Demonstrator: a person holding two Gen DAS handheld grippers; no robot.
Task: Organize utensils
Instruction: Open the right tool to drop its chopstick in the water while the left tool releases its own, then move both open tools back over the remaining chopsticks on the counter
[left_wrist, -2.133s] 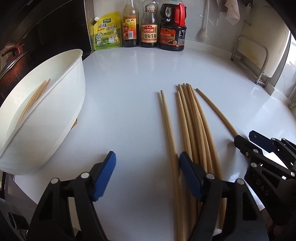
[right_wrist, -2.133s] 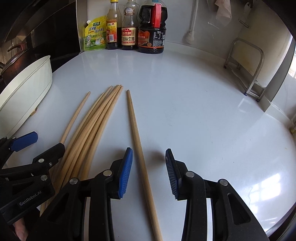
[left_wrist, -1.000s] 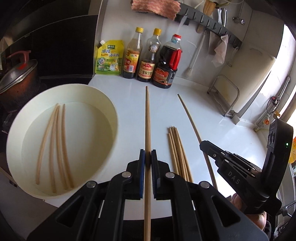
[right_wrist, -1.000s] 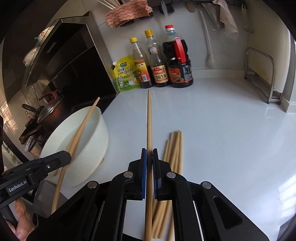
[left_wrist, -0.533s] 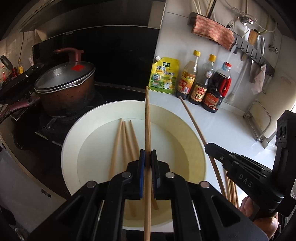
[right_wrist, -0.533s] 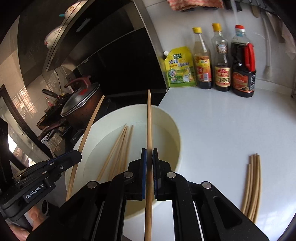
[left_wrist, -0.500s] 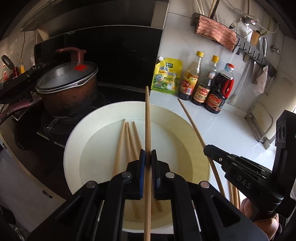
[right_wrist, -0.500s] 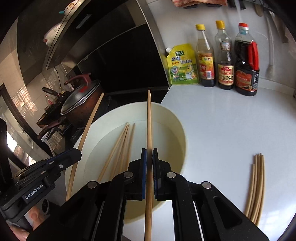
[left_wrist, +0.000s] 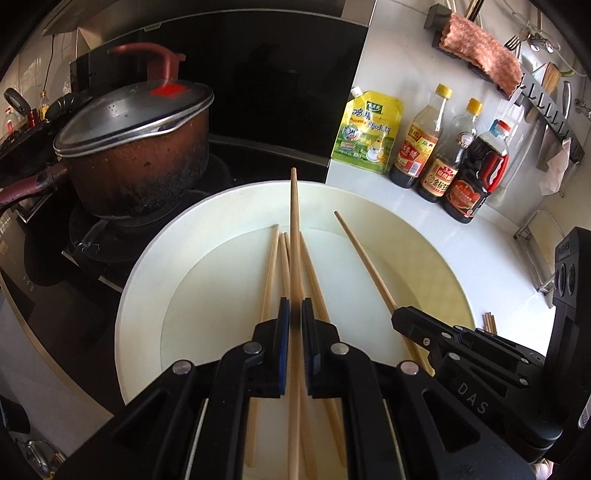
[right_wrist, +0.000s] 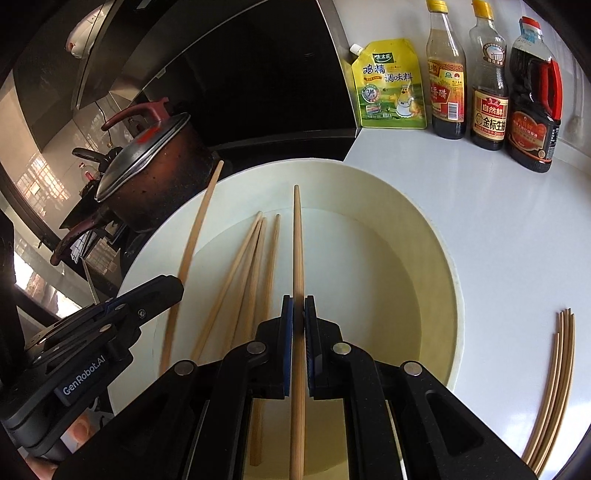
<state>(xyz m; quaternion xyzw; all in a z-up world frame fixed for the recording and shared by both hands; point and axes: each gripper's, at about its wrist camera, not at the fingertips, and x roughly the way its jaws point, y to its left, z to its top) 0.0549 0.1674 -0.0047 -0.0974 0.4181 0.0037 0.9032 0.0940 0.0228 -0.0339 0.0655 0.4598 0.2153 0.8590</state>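
White tabletop (right_wrist: 498, 229), with stove (left_wrist: 229, 155) at its left edge. On stove, lidded pot (left_wrist: 133, 147), just beside basin (left_wrist: 147, 295). Against back wall: yellow pouch (right_wrist: 389, 86), then three sauce bottles (right_wrist: 489, 81). In basin, three loose chopsticks (right_wrist: 255, 266) flat on the bottom. On bare tabletop right of basin, small chopstick bundle (right_wrist: 554, 387). Above basin, side by side: left gripper (left_wrist: 291, 317) clenched on one chopstick (left_wrist: 294, 236); right gripper (right_wrist: 298, 314) clenched on another chopstick (right_wrist: 297, 240).
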